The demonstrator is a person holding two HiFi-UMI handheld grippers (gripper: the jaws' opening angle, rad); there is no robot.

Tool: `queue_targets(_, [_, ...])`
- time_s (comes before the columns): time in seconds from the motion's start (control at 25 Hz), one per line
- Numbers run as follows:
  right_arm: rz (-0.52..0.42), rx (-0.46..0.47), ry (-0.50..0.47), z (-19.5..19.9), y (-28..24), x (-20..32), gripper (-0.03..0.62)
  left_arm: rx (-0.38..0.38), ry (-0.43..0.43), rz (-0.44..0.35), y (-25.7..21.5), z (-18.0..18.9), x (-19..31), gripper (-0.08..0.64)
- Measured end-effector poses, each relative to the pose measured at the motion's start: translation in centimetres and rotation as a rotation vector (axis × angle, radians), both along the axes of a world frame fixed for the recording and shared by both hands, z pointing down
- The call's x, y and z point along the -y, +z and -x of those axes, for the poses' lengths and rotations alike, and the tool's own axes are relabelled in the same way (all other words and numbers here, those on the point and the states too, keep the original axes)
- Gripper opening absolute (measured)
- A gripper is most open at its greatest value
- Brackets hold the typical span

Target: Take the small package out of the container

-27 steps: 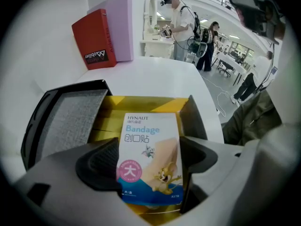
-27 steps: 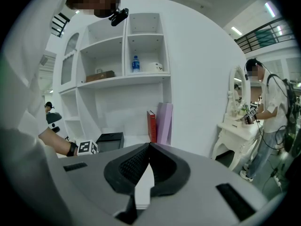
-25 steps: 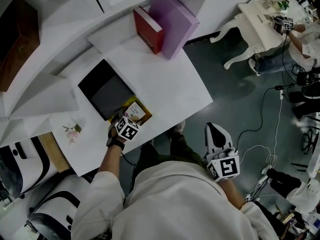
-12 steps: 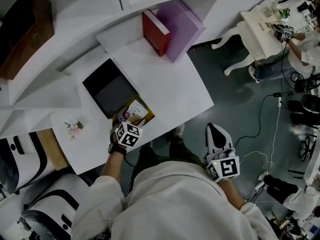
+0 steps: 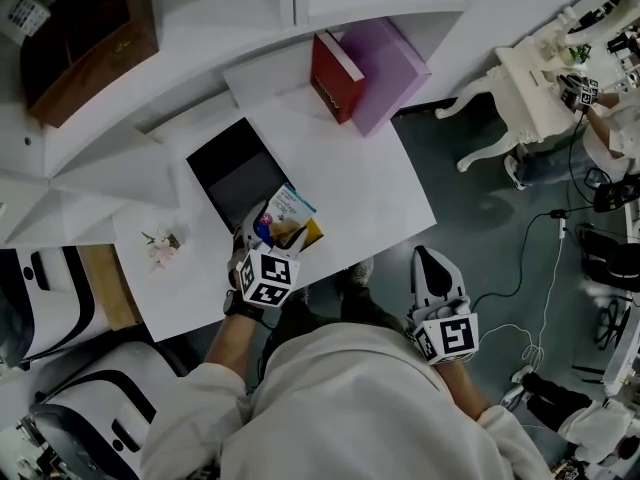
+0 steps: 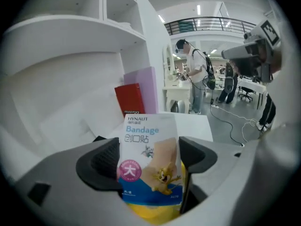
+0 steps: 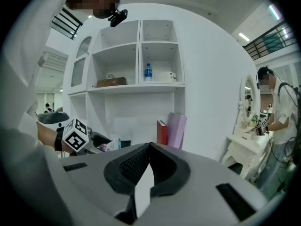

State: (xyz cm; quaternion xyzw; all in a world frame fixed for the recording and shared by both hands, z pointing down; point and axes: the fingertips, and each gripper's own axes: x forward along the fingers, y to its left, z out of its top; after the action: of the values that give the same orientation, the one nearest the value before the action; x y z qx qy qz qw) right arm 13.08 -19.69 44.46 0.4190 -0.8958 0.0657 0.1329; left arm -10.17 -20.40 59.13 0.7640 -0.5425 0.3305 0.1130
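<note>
A small bandage package [image 5: 288,209], white and blue with a cartoon print, is held up over the front of the white table [image 5: 380,188]. My left gripper [image 5: 266,238] is shut on it. In the left gripper view the package [image 6: 149,149] stands upright between the two dark pads [image 6: 99,166], with a yellow piece [image 6: 150,212] under it. The open black container [image 5: 232,166] lies just behind, on the table. My right gripper [image 5: 428,263] hangs off the table's front edge over the floor, jaws together and holding nothing; in its own view the right gripper [image 7: 147,166] is shut.
A red book [image 5: 333,76] and a purple box [image 5: 388,60] stand at the table's back. A brown wooden box [image 5: 85,30] sits on the shelf at left. A small flower [image 5: 161,246] lies near the table's left edge. A white ornate table [image 5: 530,78] and cables [image 5: 520,258] are at right.
The left gripper has lifted the bandage package up and away from the spot beside the black container. The right gripper has stayed where it was.
</note>
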Motion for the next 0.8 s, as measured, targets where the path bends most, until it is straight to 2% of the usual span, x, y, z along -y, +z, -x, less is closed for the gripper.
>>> queue_targets(0.4, [-0.056, 0.023, -0.054, 2.7, -2.1, 0.2, 0.025, -0.05, -0.089, -0.248, -10.6, 1.0, -0.3, 0.4])
queue_targets(0.8, [-0.102, 0.045, -0.095, 4.9, -4.0, 0.7, 0.025, -0.029, -0.143, -0.465, -19.6, 1.7, -1.6, 0.4])
